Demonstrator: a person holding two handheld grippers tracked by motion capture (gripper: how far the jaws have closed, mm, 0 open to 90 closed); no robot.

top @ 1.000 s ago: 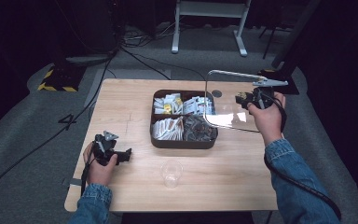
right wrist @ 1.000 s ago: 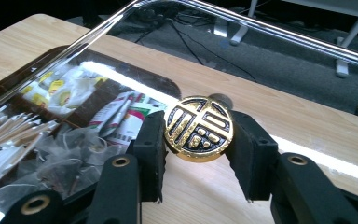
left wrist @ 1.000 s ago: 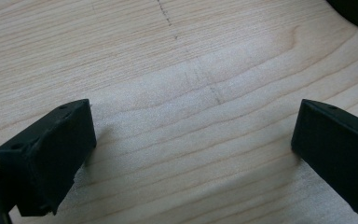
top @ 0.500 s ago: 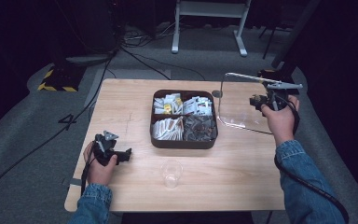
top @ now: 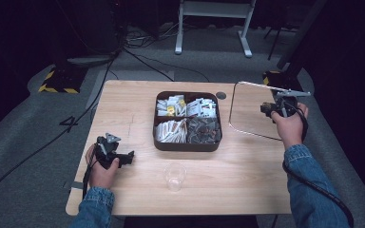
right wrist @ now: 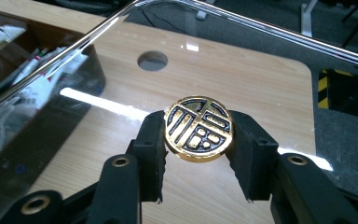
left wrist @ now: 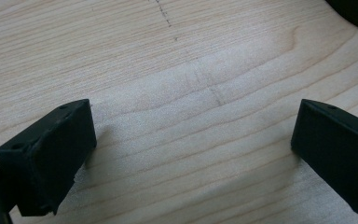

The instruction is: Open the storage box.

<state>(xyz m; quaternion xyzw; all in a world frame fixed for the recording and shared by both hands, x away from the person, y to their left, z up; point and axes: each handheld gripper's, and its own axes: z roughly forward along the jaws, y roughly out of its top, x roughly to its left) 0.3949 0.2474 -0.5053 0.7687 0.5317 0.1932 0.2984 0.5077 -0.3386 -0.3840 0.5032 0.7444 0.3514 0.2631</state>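
At the worktop's (top: 247, 156) right end, the right tongs (right wrist: 199, 161) are clamped on the glass lid's (top: 247, 111) gold knob (right wrist: 198, 128), the lid tilted just right of the box (top: 188, 144), while the left tongs (left wrist: 191, 154) rest apart, well away.

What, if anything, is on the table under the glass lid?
Nothing visible is. The right gripper has its jaws shut on the lid's gold knob, and through the glass lid there is bare wooden table. The brown tray lies beside it, apart.
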